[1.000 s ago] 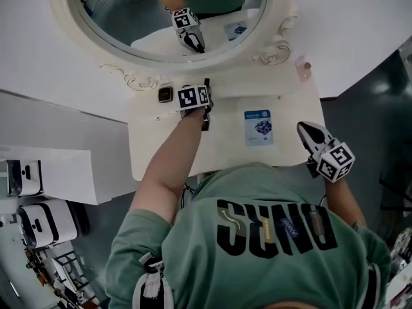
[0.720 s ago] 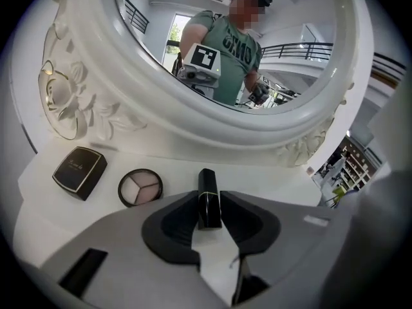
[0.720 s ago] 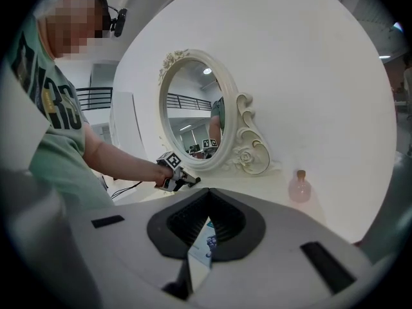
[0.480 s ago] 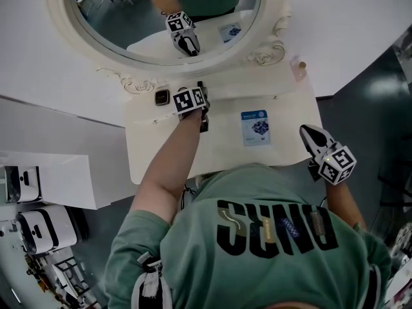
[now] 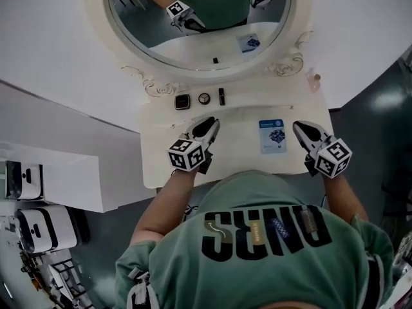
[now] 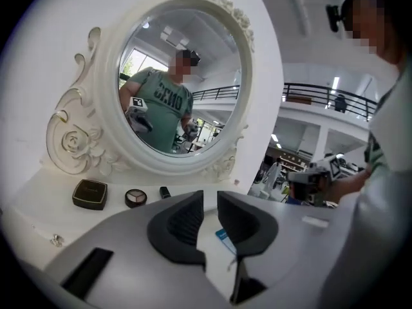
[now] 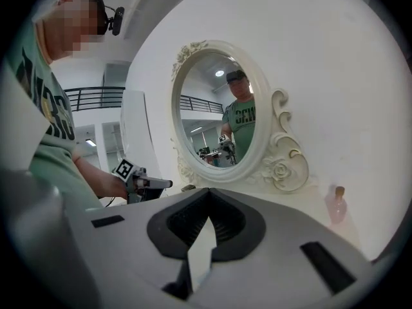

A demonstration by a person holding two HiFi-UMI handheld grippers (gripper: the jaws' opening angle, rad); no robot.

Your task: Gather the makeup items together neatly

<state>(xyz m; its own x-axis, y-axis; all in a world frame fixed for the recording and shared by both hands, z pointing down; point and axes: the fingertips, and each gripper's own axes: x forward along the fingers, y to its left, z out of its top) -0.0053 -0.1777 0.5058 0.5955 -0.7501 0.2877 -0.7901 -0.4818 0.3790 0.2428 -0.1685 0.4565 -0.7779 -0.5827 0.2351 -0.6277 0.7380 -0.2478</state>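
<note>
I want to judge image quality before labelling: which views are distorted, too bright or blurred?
Head view: sharp, evenly lit, no glare on the mirror. Left gripper view: strong fisheye with a black rim; the compact is sharp. Right gripper view: same fisheye; the white wall is bright, the bottle pale and soft.

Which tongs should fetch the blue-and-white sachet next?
Probably right: the right tongs lie just beside the sachet, though shut and needing to open. The left tongs, empty with jaws just closing partway, are farther off.
</note>
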